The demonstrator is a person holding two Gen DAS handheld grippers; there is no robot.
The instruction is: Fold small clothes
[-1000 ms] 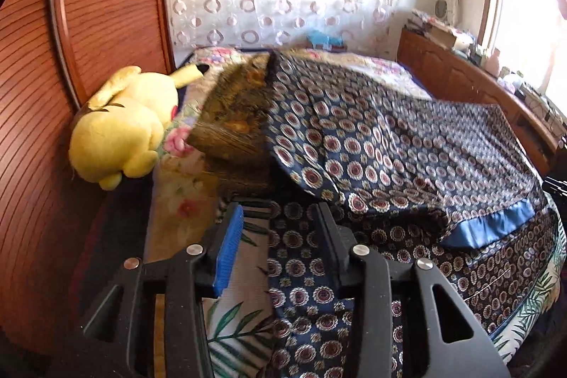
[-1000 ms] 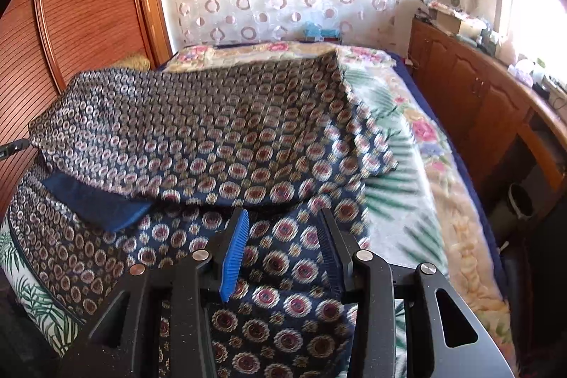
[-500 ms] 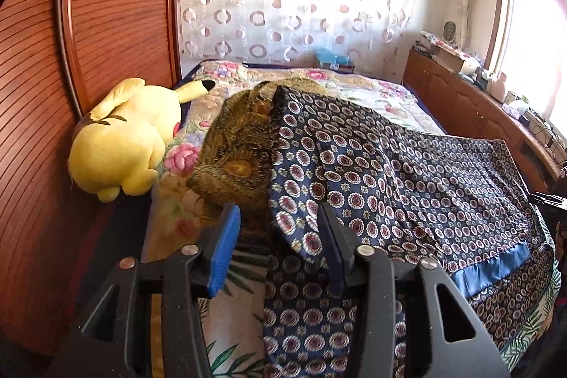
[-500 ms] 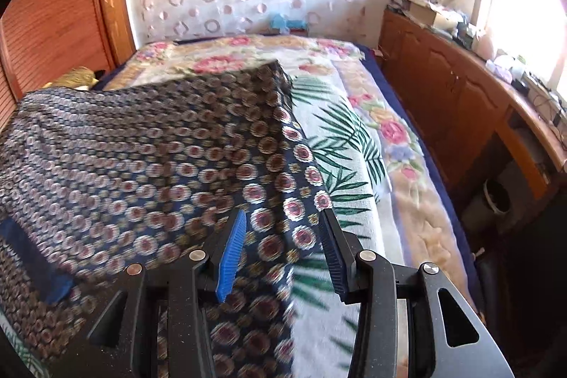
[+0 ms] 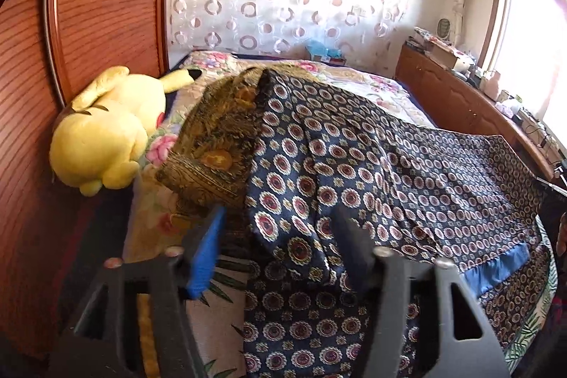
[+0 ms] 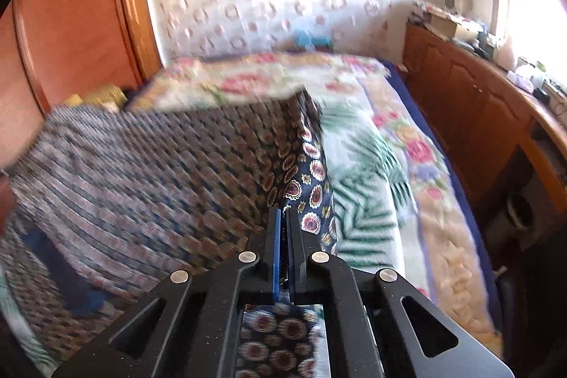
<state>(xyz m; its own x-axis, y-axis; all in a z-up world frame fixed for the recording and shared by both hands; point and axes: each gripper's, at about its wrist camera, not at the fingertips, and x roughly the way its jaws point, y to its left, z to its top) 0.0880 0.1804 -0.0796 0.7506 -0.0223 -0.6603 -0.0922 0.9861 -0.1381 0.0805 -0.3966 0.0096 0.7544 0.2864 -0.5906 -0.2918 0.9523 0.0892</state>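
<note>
On a floral bedspread [image 6: 372,165], the right gripper [image 6: 283,225] pinches the navy patterned garment's [image 5: 372,165] edge mid-fold, while the left gripper [image 5: 276,240], jaws opening around cloth, must clamp next.

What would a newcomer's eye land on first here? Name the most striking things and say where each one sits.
The navy medallion-print garment dominates, spread across the floral bedspread, with its blue-trimmed edge toward the right in the left wrist view. Next, the yellow plush toy lies at the bed's left side against the wooden wardrobe, beside a brown-gold patterned cloth. The right gripper has its jaws shut on the garment's edge; the left gripper is opening over a fold.
</note>
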